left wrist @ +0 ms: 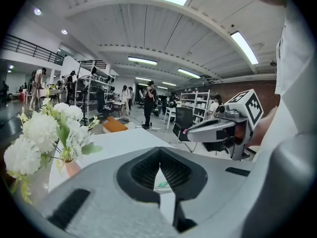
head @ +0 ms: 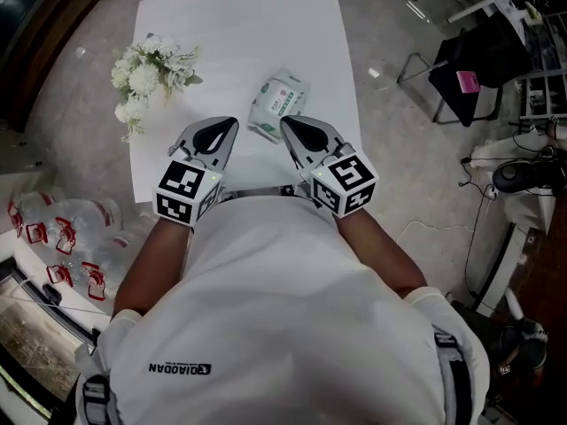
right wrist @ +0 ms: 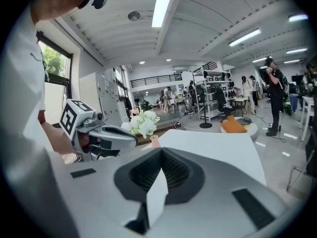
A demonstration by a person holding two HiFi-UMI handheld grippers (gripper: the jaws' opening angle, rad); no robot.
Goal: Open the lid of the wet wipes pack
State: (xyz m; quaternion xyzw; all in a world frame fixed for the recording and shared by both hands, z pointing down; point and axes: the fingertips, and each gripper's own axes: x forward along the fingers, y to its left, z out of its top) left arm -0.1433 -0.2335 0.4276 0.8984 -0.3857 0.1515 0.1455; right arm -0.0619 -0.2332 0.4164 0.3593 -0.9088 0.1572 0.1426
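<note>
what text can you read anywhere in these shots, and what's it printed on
"QIAODAN": on the person's white shirt, upside down in the head view.
wet wipes pack: green print, too small to read.
marker cubes: black square patterns only, no words or numbers.
Nothing else in the three views is readable.

White-green wipes pack point(head: 277, 104), white table point(head: 239, 34)
</note>
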